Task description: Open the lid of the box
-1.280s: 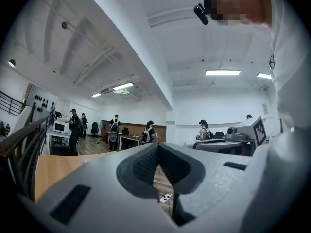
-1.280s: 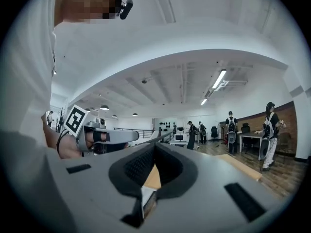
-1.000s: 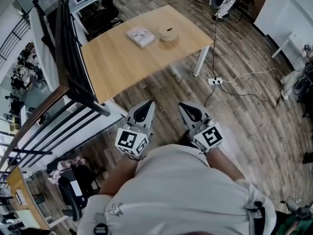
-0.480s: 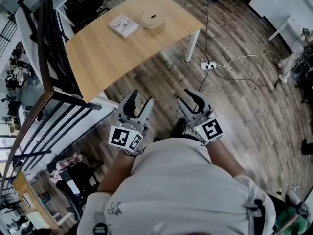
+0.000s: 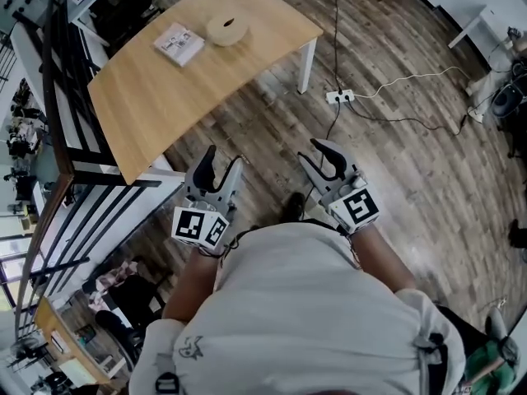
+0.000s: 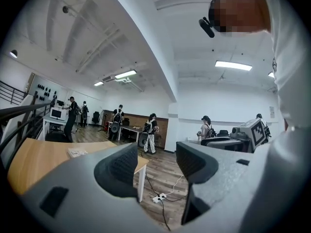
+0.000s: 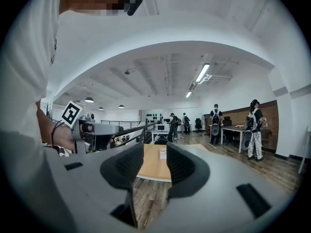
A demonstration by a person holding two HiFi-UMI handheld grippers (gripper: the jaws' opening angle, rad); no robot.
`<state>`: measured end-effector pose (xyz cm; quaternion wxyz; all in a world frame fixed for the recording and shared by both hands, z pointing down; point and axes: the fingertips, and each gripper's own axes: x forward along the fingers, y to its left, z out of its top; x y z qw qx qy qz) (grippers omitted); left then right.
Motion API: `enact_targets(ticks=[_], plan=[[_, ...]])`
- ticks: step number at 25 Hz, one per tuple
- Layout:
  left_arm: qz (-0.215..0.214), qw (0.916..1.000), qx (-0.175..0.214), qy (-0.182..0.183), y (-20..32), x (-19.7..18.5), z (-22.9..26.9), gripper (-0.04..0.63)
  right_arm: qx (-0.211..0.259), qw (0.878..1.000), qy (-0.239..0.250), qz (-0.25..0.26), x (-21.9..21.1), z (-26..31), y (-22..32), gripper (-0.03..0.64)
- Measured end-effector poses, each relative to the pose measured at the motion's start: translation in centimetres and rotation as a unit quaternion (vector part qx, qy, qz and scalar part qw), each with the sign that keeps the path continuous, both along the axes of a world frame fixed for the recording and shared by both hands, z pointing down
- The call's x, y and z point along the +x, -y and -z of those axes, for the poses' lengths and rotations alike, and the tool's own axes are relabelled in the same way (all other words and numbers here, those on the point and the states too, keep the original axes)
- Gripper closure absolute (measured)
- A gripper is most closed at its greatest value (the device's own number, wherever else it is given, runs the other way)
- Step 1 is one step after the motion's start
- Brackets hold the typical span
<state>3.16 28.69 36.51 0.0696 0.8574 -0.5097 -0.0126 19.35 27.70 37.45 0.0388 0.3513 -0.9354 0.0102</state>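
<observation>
A light wooden table point(image 5: 165, 97) stands ahead at the upper left of the head view. On its far end lie a flat white square box point(image 5: 179, 43) and a round beige box point(image 5: 227, 29). Both grippers hover over the wood floor, well short of the table. My left gripper point(image 5: 220, 164) is open and empty, its jaws having just been opening. My right gripper point(image 5: 321, 158) is likewise open, just opened, with nothing in it. In the left gripper view, the gripper point(image 6: 155, 161) shows the table point(image 6: 29, 161) off to the left. In the right gripper view, the flat box point(image 7: 162, 153) shows between the jaws of the gripper point(image 7: 154, 165).
A black railing point(image 5: 70, 130) runs along the table's left side. A power strip point(image 5: 339, 96) with trailing cables lies on the floor right of the white table leg point(image 5: 305, 62). Several people point(image 6: 149, 132) and desks stand far off in the room.
Both grippers went from shut to open. The table and its boxes slid toward the upper left of the head view, and the grippers shifted slightly apart.
</observation>
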Motion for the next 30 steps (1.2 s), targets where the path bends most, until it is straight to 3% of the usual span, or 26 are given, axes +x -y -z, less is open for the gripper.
enact_targets(ticks=[14,23,30], plan=[[-0.031,0.9993,0.006,0.018,3.8,6.2,0.2,0.356,0.018,1.0,0.014,-0.015,5.8,1.5,3.6,0.463],[-0.062,0.9978,0.018,0.015,7.5,8.4,0.3,0.356,0.043,0.998,0.007,-0.039,7.4,2.6,6.3,0.462],[-0.078,0.9966,0.024,0.014,13.1,8.3,0.2,0.356,0.035,0.998,-0.003,-0.046,7.0,2.5,11.3,0.462]])
